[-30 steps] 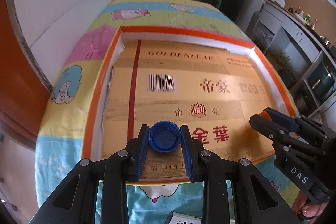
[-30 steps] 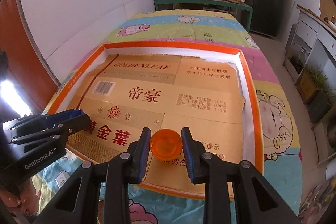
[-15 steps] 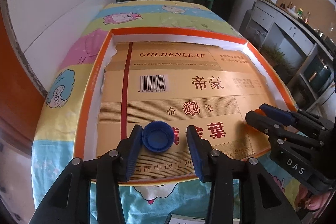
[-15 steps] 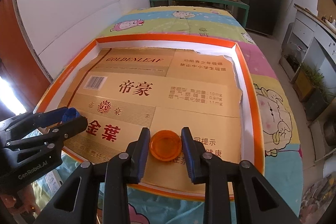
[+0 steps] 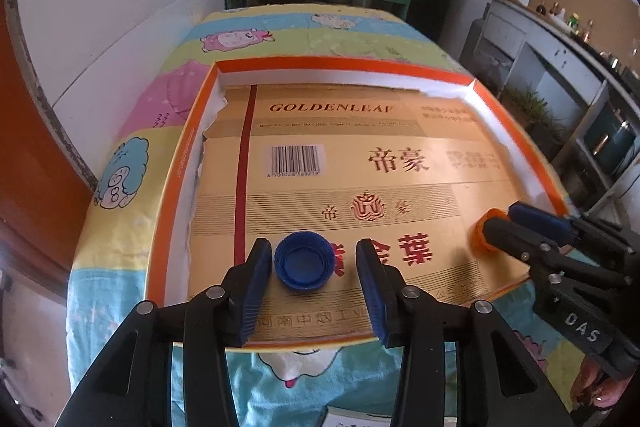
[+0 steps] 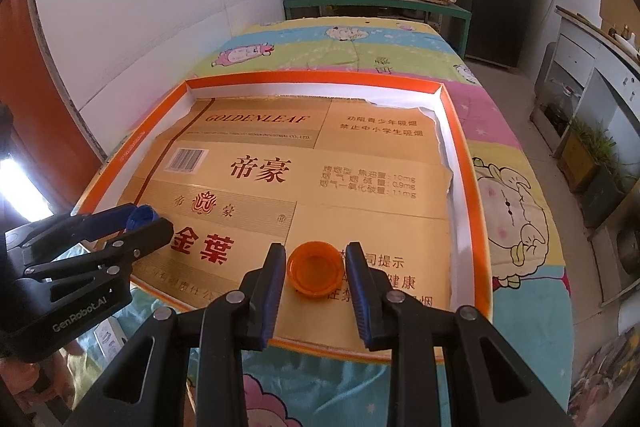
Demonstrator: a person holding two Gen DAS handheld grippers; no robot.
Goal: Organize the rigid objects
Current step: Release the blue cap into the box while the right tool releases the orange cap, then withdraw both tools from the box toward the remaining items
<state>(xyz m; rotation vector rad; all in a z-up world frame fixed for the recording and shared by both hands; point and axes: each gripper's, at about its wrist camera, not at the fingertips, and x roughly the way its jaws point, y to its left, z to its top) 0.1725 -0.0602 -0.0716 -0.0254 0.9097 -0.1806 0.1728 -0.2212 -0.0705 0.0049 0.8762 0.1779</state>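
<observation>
we see the left gripper (image 5: 314, 269) with jaws parted, a round blue plastic bottle cap (image 5: 304, 263) lying open side up between them on the gold printed cardboard sheet (image 5: 360, 163); it sits close to the left pad with a clear gap to the right one. the right gripper (image 6: 316, 273) is likewise spread, a round orange plastic bottle cap (image 6: 315, 268) resting between its pads, narrow gaps on both sides. both caps lie near the front edge of the sheet, well apart. the sheet lines a shallow orange-rimmed white tray (image 6: 464, 163) on a pastel cartoon-print cloth (image 6: 512, 211) covering the surface
</observation>
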